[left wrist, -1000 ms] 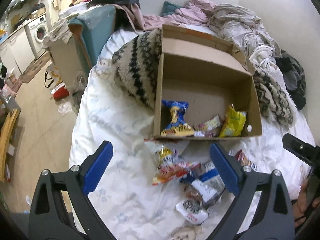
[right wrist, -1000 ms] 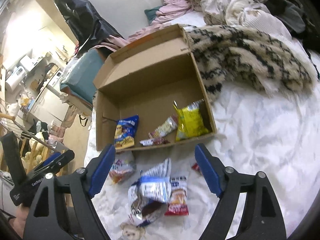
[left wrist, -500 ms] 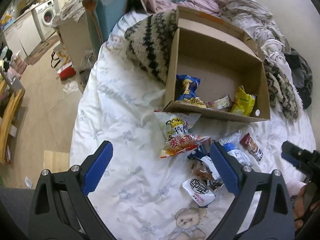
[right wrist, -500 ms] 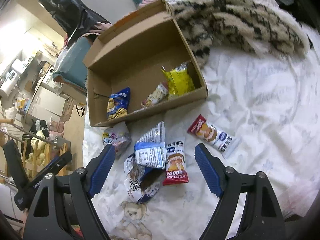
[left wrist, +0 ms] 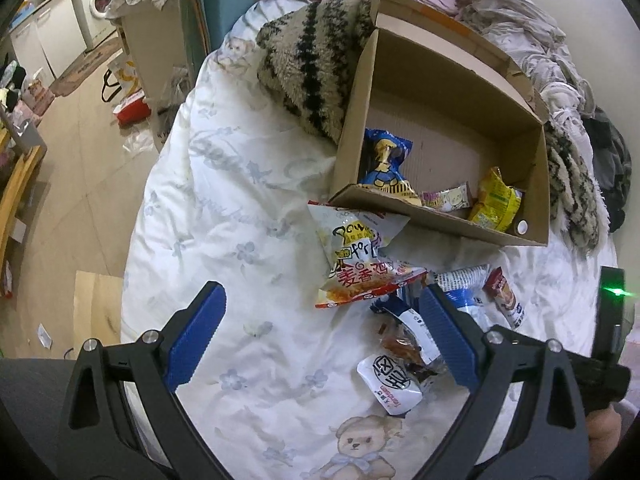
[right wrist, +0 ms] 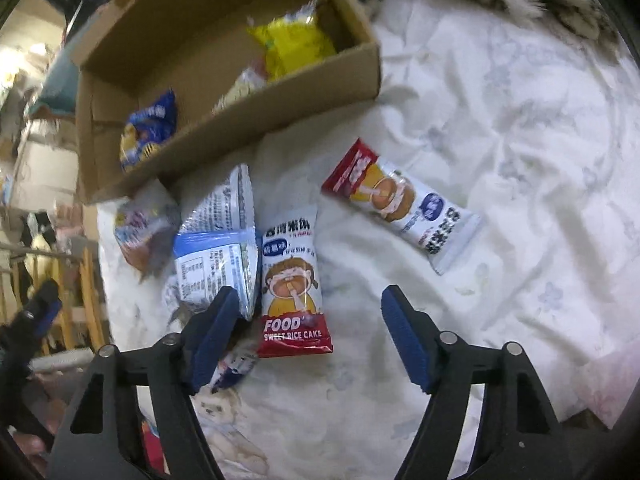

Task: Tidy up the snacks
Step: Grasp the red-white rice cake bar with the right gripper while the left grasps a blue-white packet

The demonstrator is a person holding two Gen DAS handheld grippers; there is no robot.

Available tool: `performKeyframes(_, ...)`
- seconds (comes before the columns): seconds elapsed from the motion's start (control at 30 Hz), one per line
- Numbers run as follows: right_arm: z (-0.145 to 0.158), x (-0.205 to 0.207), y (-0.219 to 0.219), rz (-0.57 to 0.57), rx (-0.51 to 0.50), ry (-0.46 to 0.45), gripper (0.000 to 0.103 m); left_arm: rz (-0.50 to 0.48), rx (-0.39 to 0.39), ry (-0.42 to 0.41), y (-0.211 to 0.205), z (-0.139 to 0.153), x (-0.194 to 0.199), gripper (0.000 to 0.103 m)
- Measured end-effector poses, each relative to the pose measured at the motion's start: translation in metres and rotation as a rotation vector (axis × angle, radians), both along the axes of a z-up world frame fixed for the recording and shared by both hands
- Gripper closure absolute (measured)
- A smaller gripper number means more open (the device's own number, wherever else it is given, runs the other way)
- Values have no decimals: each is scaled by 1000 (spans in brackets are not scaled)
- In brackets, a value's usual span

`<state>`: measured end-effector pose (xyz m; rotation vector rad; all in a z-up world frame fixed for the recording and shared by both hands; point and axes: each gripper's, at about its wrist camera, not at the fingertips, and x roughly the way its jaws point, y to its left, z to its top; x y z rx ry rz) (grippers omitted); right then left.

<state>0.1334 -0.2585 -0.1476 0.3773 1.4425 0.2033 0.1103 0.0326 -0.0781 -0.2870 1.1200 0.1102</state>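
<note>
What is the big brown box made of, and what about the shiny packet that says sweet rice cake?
The box looks like plain brown cardboard: matte, with folded flaps and raw cut edges. The sweet rice cake packet looks like thin glossy plastic film: it shines under the light, is printed all over, and its ends look flat and sealed. Whether foil lines it cannot be told.

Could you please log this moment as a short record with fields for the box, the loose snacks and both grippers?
surface: white bedspread
box: open cardboard box lying on the bed
in box: blue packet, small pale bar, yellow packet
loose snacks: sweet rice cake packet, red-and-white bar, blue-and-white bag, large white-and-red bag
left gripper: open, empty, above the bedspread
right gripper: open, empty, fingers either side of the sweet rice cake packet's lower end
</note>
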Motion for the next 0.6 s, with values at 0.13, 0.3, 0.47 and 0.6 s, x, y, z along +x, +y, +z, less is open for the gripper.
performKeyframes(0.13, -11, 9, 14, 50, -11, 26, 35, -3, -13, 16, -2, -4, 3, 7)
performKeyframes(0.3, -34, 14, 22, 58, 54, 103, 60, -8, 3, 23, -3, -7, 3, 7)
performKeyframes(0.47, -23, 12, 17, 55, 40, 58, 69, -5, -2, 45, -1, -12, 3, 7)
performKeyframes(0.6, -10, 4, 4, 23, 31, 26, 69, -14, -9, 78, -4, -20, 2, 7)
